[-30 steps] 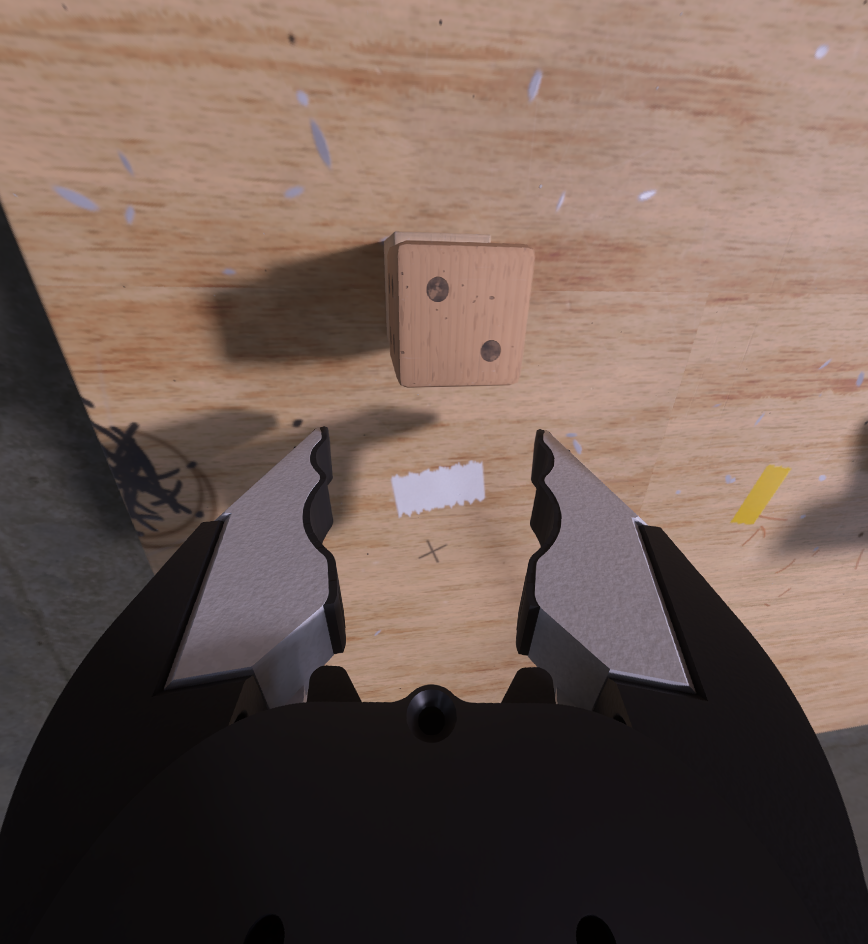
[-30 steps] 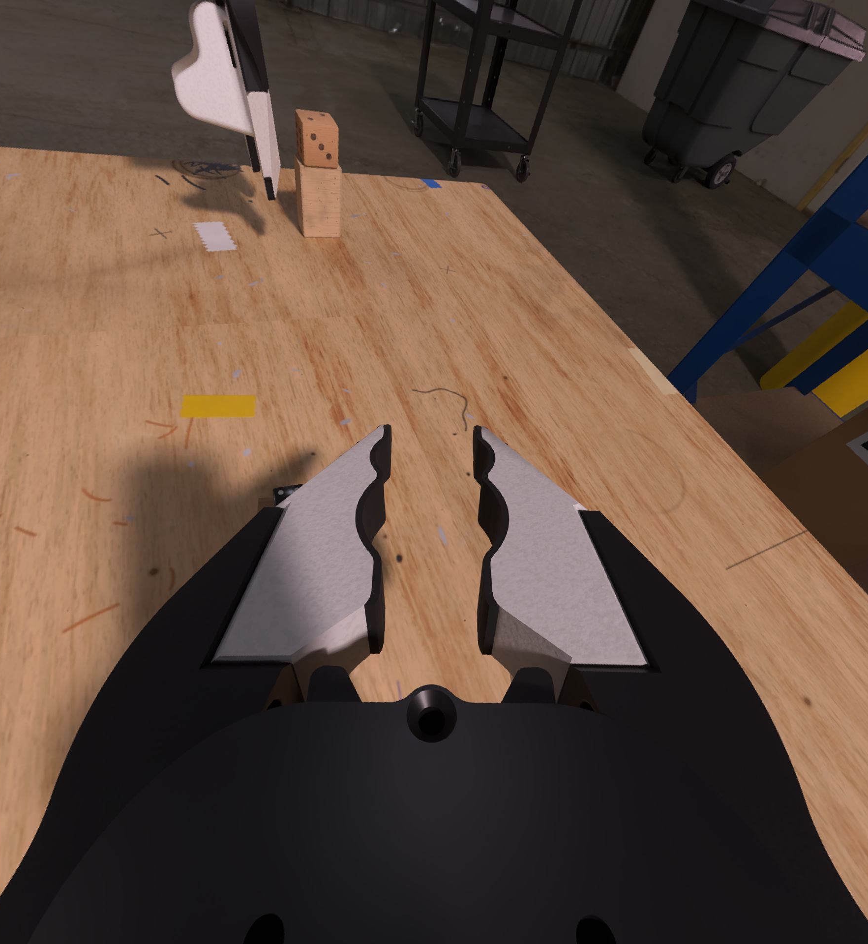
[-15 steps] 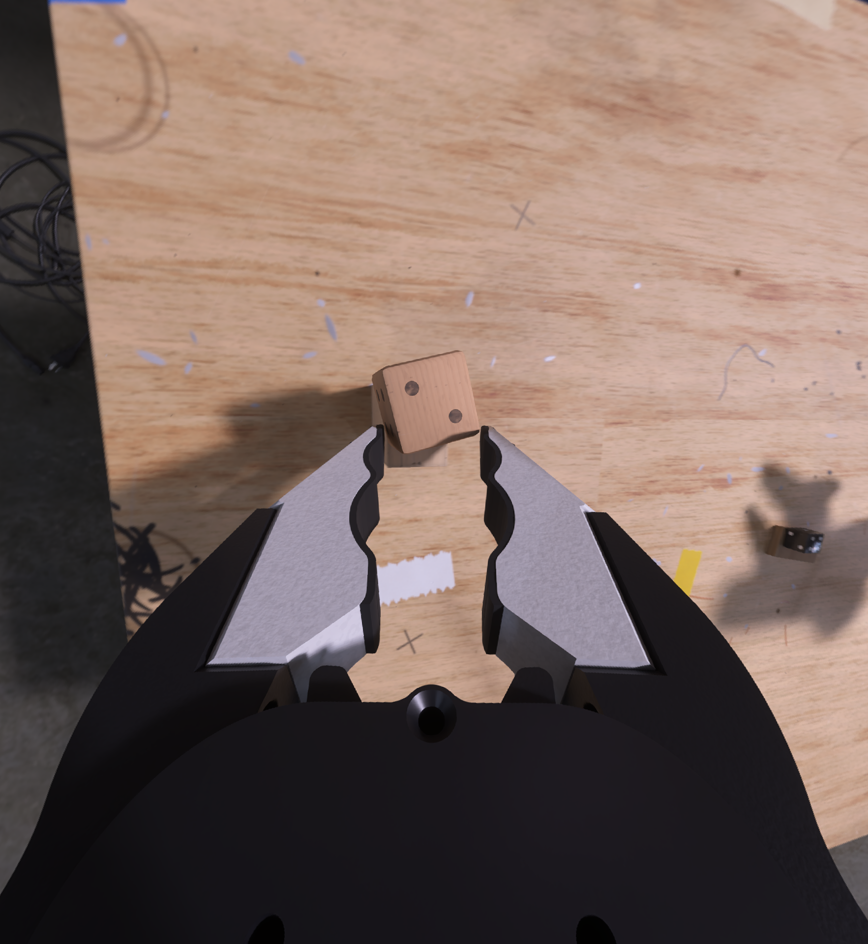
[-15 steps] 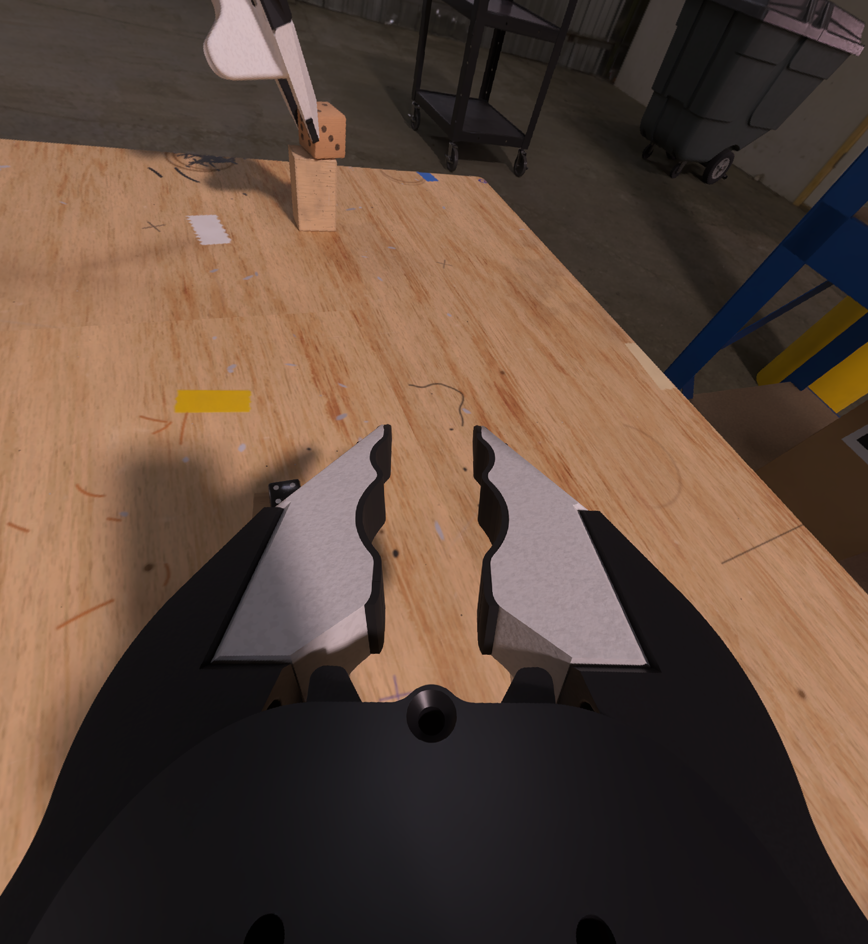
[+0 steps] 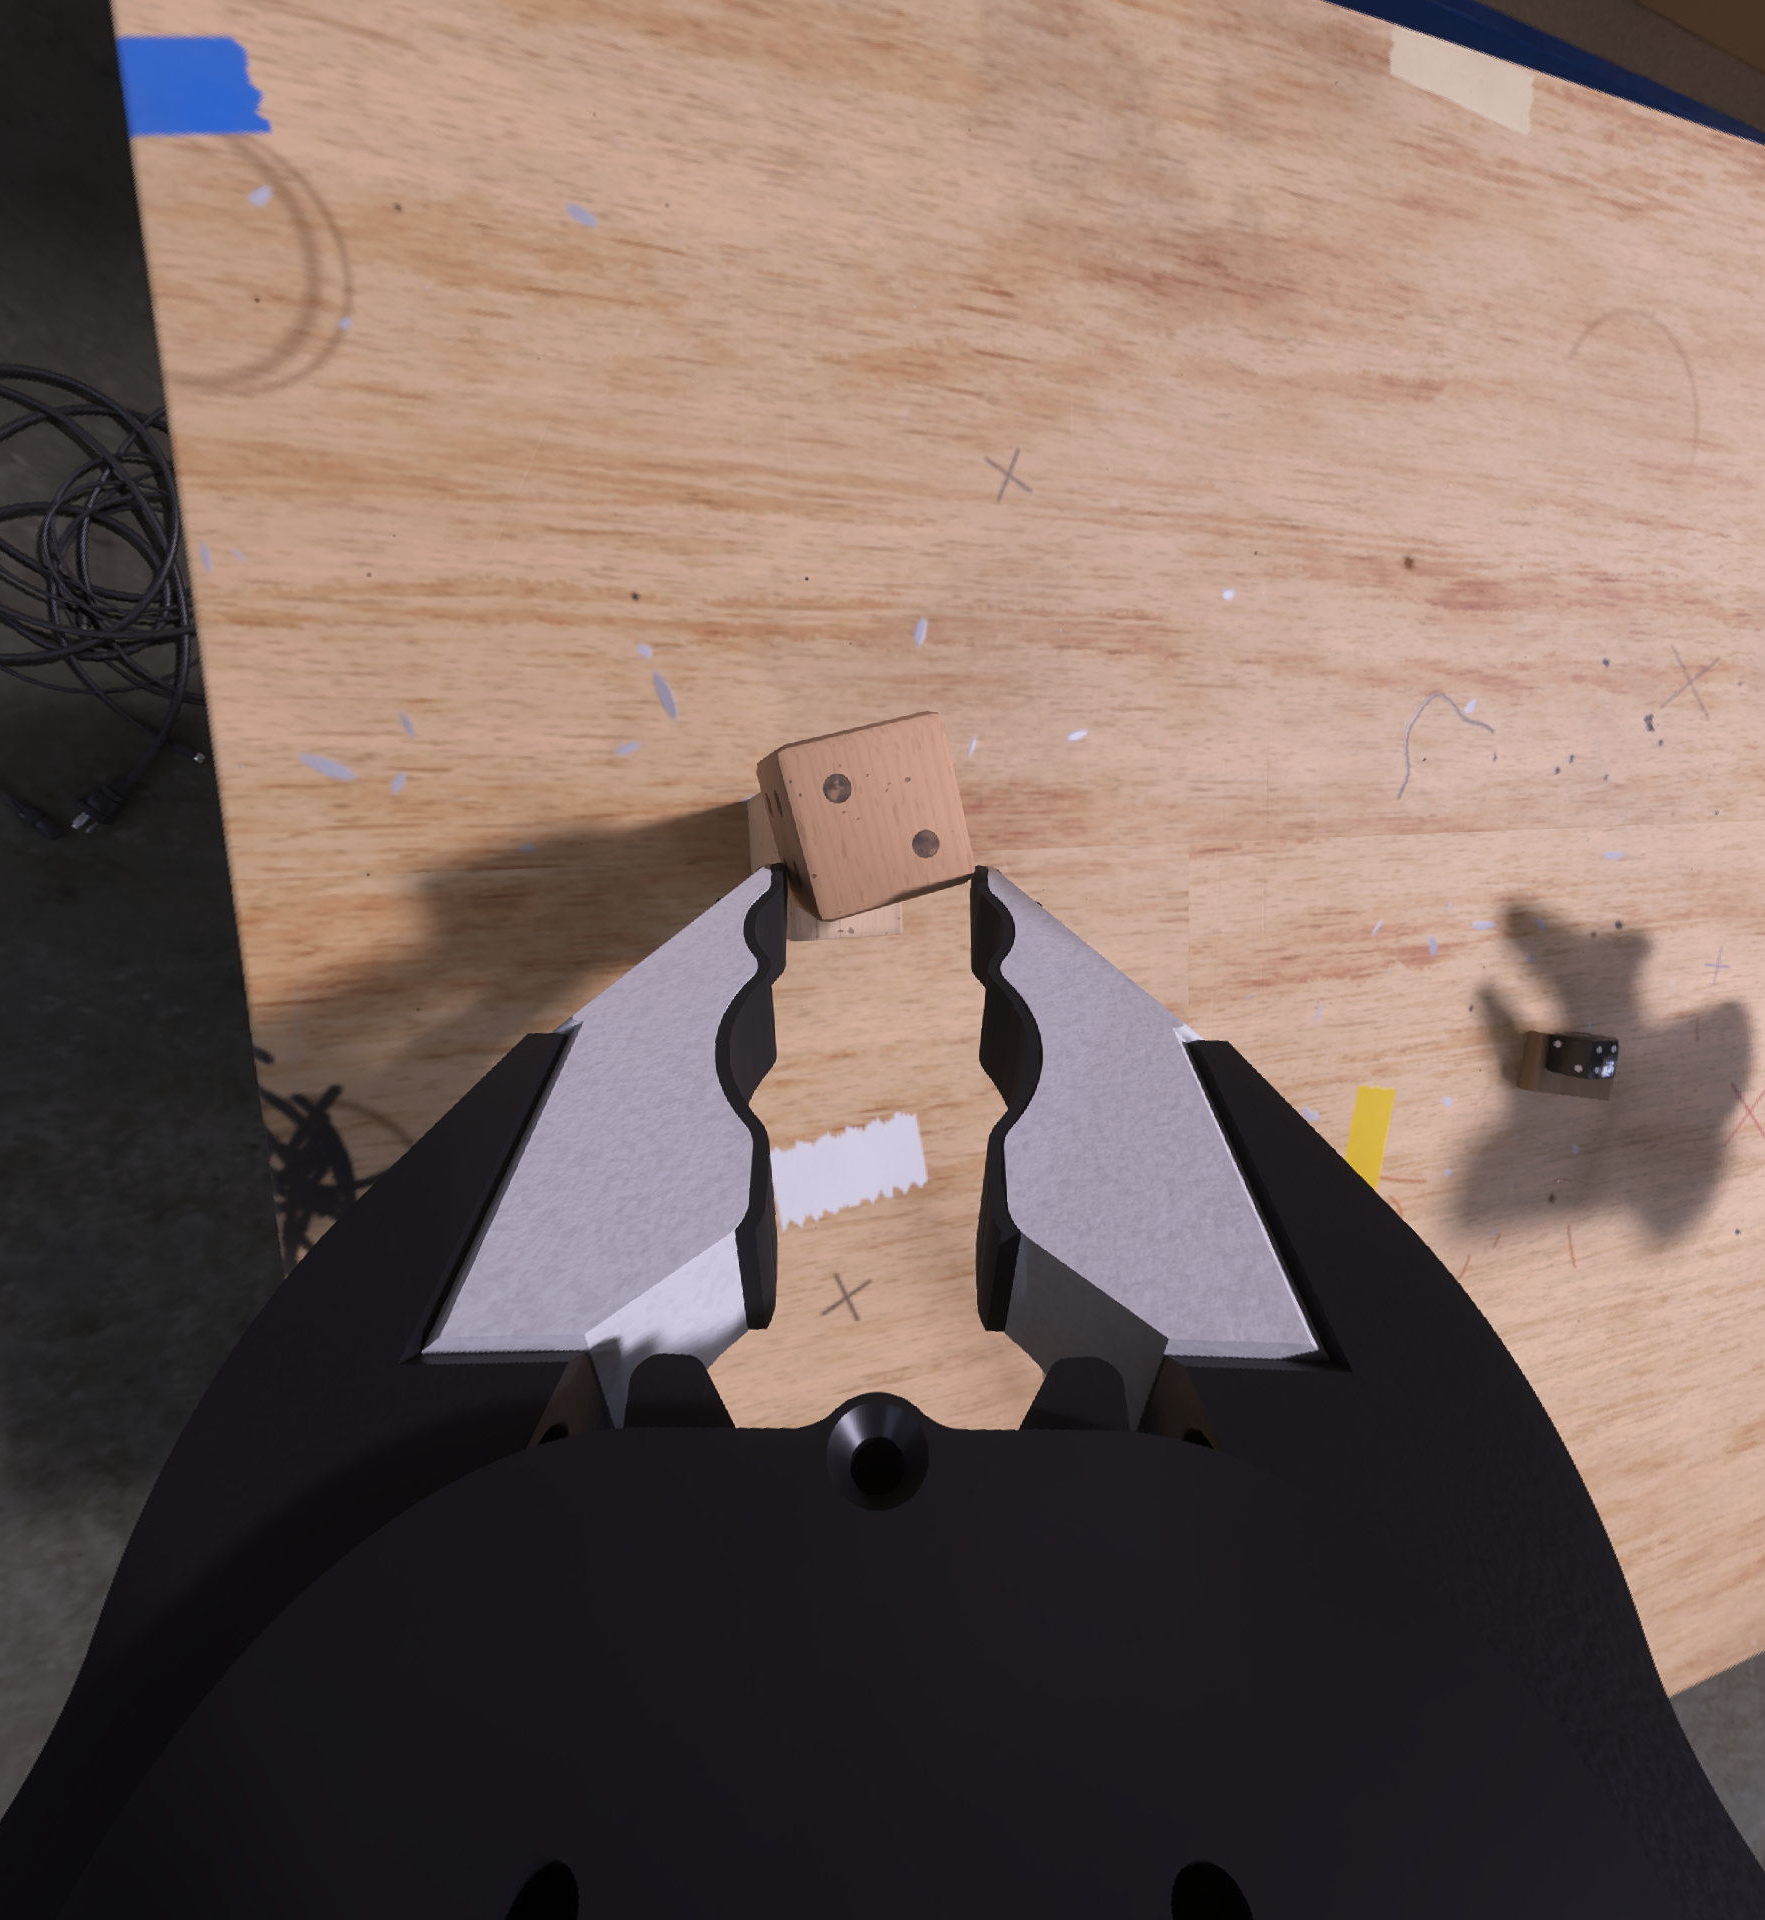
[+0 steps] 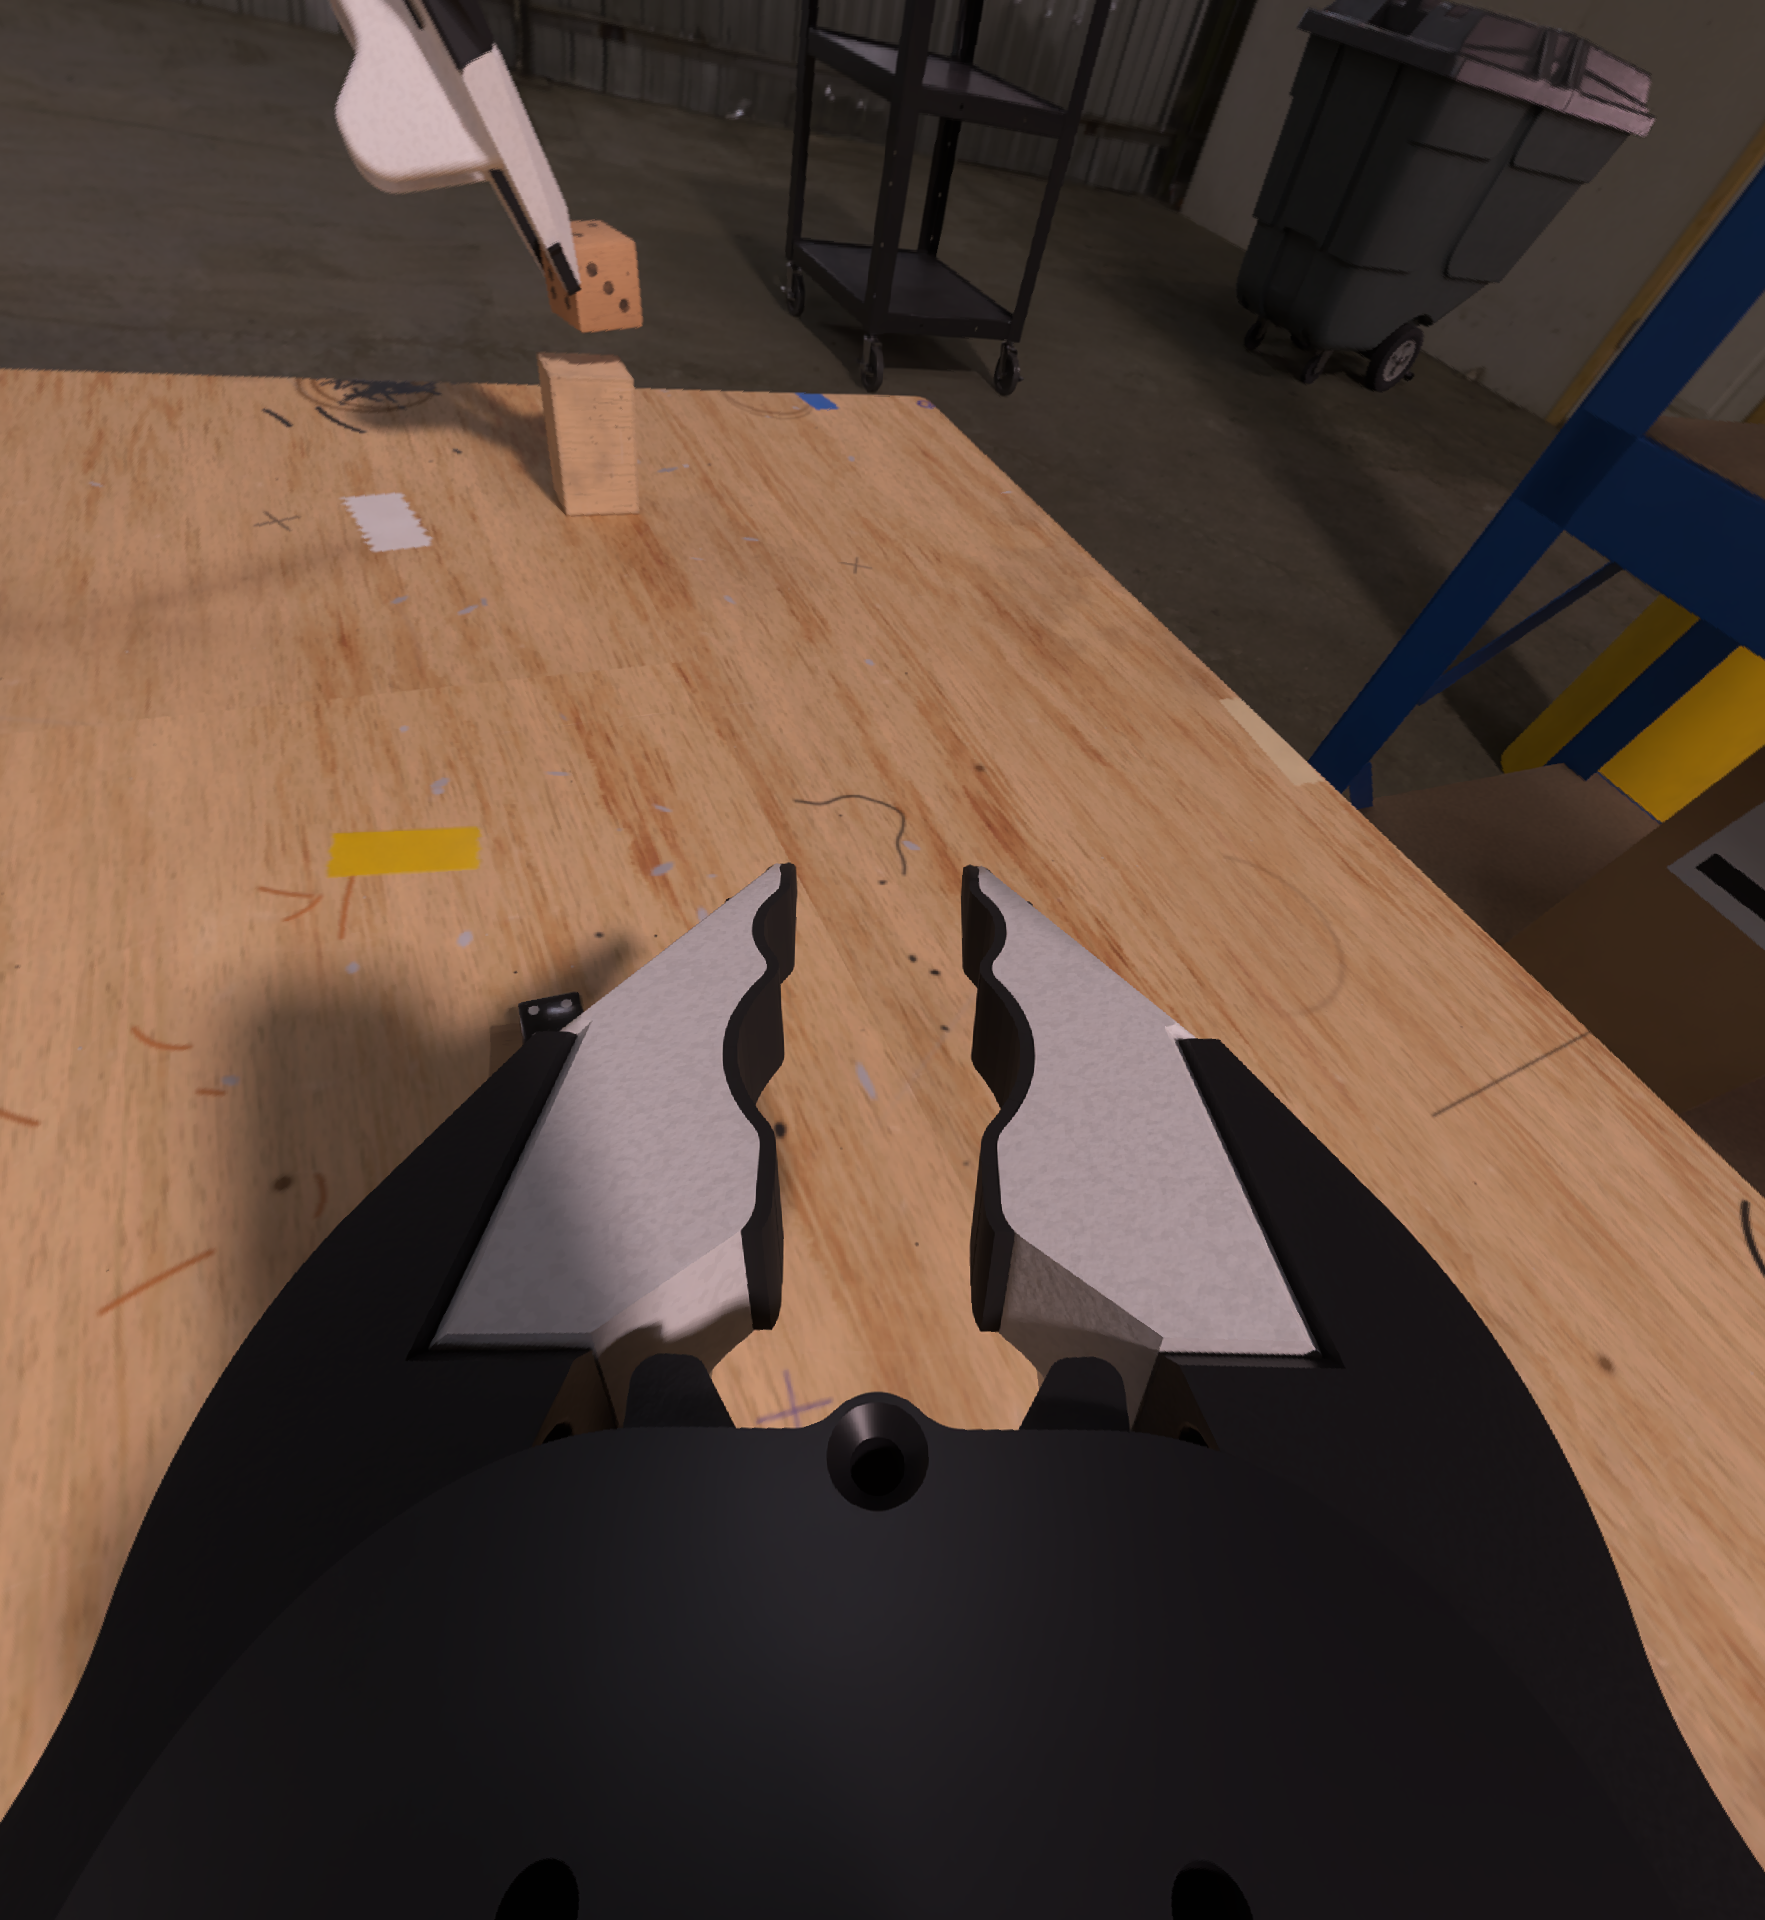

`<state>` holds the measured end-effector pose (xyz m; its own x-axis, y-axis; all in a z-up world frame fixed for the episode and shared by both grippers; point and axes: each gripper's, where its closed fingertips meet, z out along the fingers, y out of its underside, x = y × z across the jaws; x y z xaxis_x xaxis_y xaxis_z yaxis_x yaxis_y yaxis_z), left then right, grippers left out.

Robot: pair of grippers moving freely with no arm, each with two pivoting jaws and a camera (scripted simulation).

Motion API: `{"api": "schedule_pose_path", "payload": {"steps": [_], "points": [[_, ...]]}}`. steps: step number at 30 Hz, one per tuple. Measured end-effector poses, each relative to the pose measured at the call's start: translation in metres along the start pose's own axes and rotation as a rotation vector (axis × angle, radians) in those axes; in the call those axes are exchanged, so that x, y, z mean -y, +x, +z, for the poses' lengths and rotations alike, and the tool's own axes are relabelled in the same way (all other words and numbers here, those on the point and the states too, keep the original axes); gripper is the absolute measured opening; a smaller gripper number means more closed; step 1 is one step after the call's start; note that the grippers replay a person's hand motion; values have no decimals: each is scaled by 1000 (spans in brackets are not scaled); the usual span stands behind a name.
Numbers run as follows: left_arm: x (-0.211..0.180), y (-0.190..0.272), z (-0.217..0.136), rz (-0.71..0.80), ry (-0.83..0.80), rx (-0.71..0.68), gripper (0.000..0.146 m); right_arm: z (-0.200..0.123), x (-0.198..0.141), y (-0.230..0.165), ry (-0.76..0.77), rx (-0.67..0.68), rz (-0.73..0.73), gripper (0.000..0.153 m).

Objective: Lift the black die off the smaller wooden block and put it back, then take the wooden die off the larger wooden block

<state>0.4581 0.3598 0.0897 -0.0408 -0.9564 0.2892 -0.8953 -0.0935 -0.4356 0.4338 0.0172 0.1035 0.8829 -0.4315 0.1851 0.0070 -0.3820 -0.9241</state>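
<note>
My left gripper [image 5: 875, 883] is shut on the wooden die [image 5: 867, 810] at its fingertips. It holds the die tilted, just above the larger wooden block [image 5: 847, 925]. In the right wrist view the left gripper [image 6: 561, 265] holds the die [image 6: 603, 278] clear of the upright block [image 6: 592, 436]. The black die [image 5: 1574, 1060] sits on the smaller wooden block at the right. A corner of the black die [image 6: 549, 1013] shows beside my right gripper [image 6: 878, 883]. That gripper hovers over the table with its jaws apart and nothing between them.
The table's left edge [image 5: 182, 623] is near the block, with black cables [image 5: 36, 582] on the floor beyond. A black cart [image 6: 909, 187], grey bin [image 6: 1429, 177], blue rack [image 6: 1636, 468] and cardboard box [image 6: 1688, 935] stand off the table's far and right sides.
My left gripper closed on the wooden die and raised it off the larger block, tilting it. My right gripper has drawn back slightly with the same jaw gap.
</note>
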Motion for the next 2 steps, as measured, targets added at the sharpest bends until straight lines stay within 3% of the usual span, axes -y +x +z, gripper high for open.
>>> {"api": "schedule_pose_path", "payload": {"steps": [2], "points": [[-1,-1,-1,0,-2,-10,35,-2,-1,3,7,-10,12,32]]}}
